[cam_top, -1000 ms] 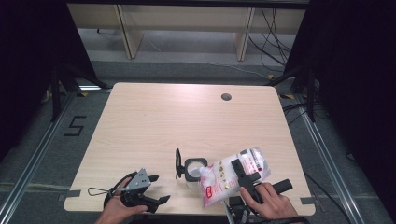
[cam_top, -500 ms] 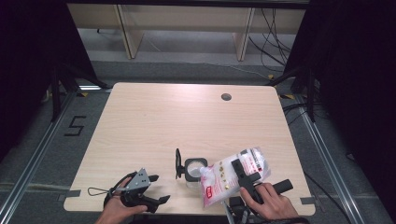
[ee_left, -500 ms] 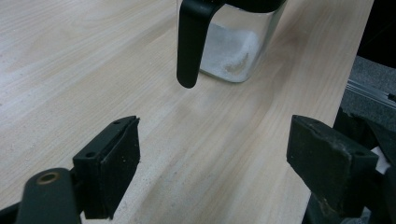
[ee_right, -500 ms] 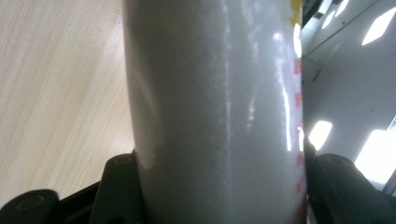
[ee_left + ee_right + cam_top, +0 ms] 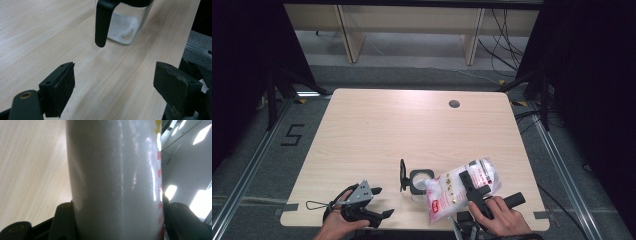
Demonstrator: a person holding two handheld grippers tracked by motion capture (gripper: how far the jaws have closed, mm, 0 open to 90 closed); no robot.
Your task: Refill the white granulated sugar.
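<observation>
One clear jar [image 5: 418, 183] is seen near the front edge of the table [image 5: 412, 125], with a black rim and a black lid [image 5: 402, 175] swung up at its left side. In the left gripper view a layer of white powder is seen at the bottom of the jar [image 5: 125, 25], and the black lid [image 5: 102, 22] hangs down in front of its wall.

One plastic bag [image 5: 459, 192] of white grains, printed in red, is held tilted just to the right of the jar, its lower corner at the jar's rim; whether it touches cannot be told. The bag is gripped across its middle by the right gripper [image 5: 472, 189], whose jaws are clamped on its two sides; in the right gripper view the bag [image 5: 115, 180] is pressed between both pads.

The left gripper [image 5: 377, 202] lies well left of the jar, close to the table's front edge, aimed toward it. Its jaws are spread wide, with nothing between the pads [image 5: 61, 87] but bare tabletop.

Counted: one jar, one bag, two grippers, two hands.
</observation>
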